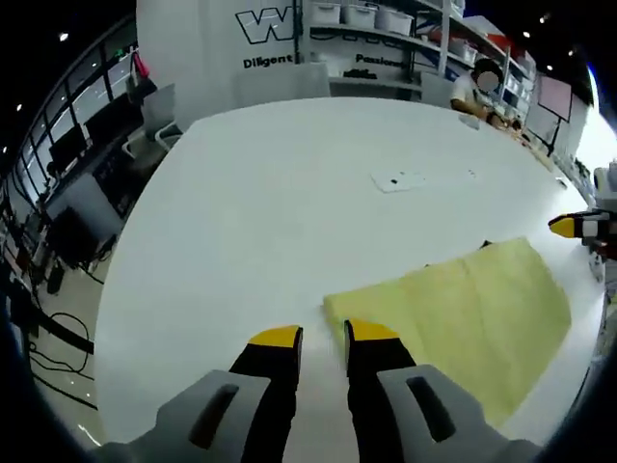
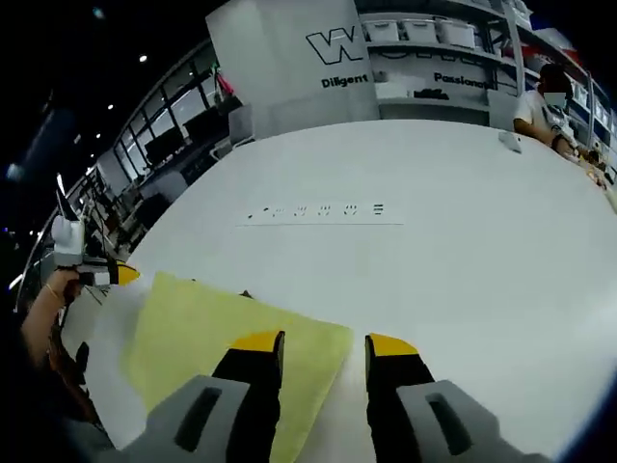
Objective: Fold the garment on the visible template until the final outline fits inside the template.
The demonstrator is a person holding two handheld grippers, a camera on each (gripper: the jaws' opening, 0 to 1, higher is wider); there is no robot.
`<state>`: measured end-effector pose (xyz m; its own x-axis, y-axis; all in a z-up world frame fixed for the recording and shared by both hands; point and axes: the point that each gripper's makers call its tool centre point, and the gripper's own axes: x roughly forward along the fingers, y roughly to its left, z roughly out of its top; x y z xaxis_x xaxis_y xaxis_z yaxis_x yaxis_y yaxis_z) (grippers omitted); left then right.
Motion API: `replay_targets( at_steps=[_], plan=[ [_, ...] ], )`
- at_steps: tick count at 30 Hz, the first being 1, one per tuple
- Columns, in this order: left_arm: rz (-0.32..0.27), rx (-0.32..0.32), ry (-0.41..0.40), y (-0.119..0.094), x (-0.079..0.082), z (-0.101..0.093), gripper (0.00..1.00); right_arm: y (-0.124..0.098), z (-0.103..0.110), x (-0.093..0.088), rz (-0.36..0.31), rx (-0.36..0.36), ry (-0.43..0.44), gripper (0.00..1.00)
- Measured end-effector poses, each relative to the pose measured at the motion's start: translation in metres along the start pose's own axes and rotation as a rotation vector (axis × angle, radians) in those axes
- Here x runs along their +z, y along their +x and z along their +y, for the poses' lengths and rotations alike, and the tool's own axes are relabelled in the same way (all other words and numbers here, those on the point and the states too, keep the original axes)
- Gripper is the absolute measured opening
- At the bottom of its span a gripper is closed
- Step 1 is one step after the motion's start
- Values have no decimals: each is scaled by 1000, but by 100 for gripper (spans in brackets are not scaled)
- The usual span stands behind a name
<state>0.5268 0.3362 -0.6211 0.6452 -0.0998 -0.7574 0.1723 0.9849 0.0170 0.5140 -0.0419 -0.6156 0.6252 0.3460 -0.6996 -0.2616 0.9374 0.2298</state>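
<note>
Grippers parted and empty over a pale yellow garment on a white table.

Left gripper [image 1: 323, 336] has its jaws a narrow gap apart, holding nothing; the near corner of the yellow garment [image 1: 477, 313] lies just under its right jaw tip, the cloth spreading off to the right. Right gripper [image 2: 325, 342] is open a little wider, also empty, its left jaw above the garment's edge [image 2: 217, 338], its right jaw over the bare table [image 2: 434, 260].
</note>
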Motion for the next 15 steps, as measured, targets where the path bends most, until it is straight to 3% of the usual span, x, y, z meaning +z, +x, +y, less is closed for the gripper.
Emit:
replay_targets(
  at_steps=[7, 15],
  plan=[
    [-22, -25, -17, -9, -4, 1, 27, -10, 11, -11, 7, 62, -4, 40],
    [-2, -36, -25, -19, -19, 7, 29, -20, 21, -18, 5, 97, -23, 46]
  ],
)
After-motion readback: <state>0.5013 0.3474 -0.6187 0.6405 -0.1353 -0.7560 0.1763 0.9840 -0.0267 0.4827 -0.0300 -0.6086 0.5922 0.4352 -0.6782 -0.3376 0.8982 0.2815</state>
